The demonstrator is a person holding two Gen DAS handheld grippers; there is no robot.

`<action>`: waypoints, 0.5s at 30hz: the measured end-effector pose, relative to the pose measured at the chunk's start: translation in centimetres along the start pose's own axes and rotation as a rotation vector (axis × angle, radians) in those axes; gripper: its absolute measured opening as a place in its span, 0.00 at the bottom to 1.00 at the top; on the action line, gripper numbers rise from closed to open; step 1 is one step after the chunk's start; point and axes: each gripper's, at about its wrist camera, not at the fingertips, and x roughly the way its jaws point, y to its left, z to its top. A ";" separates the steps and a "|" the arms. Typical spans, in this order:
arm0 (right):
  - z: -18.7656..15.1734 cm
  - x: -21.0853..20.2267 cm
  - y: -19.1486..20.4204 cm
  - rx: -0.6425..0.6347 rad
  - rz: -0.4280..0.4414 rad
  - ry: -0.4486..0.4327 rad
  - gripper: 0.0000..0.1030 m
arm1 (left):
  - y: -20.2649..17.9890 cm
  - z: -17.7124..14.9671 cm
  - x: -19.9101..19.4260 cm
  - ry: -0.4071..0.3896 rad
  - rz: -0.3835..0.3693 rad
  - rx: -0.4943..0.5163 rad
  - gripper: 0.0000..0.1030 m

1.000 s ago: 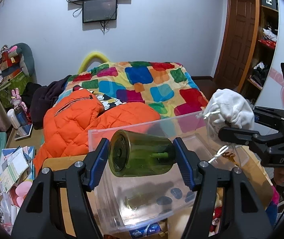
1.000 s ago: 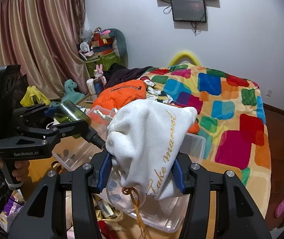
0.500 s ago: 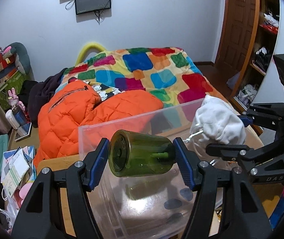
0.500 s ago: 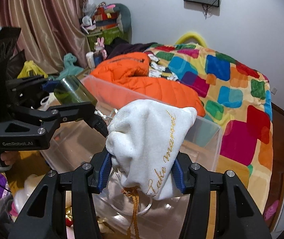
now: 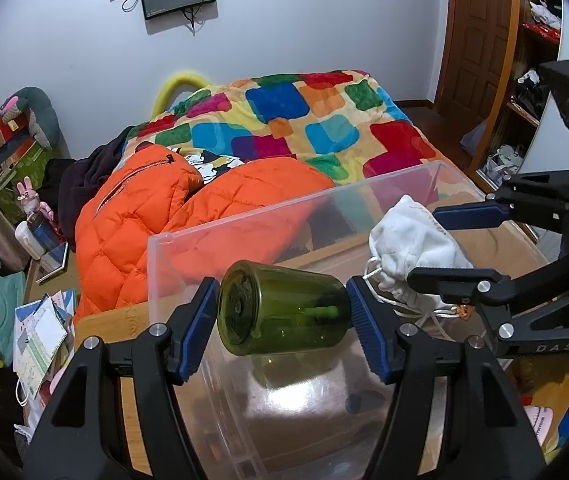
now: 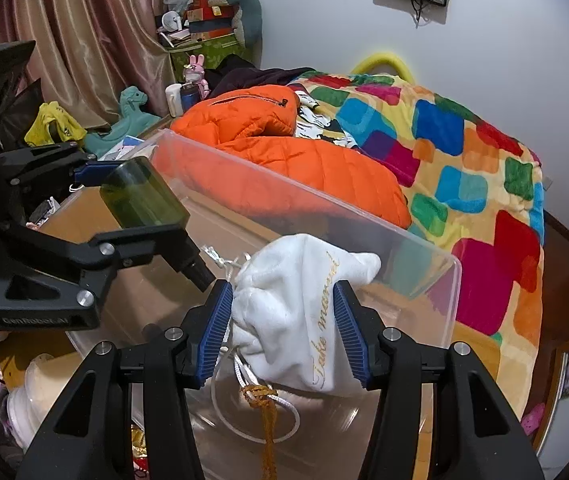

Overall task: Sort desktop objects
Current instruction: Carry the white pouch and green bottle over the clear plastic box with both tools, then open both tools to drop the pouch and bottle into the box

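My left gripper (image 5: pixel 282 314) is shut on a green translucent bottle (image 5: pixel 280 314), held sideways above the clear plastic bin (image 5: pixel 284 210). The bottle also shows in the right wrist view (image 6: pixel 140 196). My right gripper (image 6: pixel 282 330) is shut on a white drawstring pouch (image 6: pixel 304 312) with gold lettering, inside the bin's opening (image 6: pixel 324 200). The pouch shows in the left wrist view (image 5: pixel 412 244), to the right of the bottle. Its white cord and gold tassel (image 6: pixel 262 396) hang down.
An orange puffer jacket (image 5: pixel 156 216) and a colourful quilt (image 5: pixel 304 120) lie on the bed behind the bin. Papers (image 5: pixel 40 332) and toys clutter the left. A wooden desk (image 5: pixel 132 400) is under the bin. A shelf and door (image 5: pixel 480 40) stand at right.
Both grippers have moved down and forward over the bin. The pouch now sits lower inside the bin's walls. The bottle stays held the same way.
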 end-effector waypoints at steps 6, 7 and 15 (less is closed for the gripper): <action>-0.4 0.0 1.2 -0.059 -0.043 -0.005 0.47 | 0.1 -0.1 0.4 0.005 0.001 -0.003 0.62; -0.5 0.0 1.4 -0.070 -0.052 -0.007 0.47 | 0.1 -0.2 0.4 0.006 0.004 -0.004 0.62; -0.9 -1.2 2.4 -0.120 -0.113 -0.053 0.65 | 0.2 -0.3 0.2 0.002 -0.002 -0.010 0.65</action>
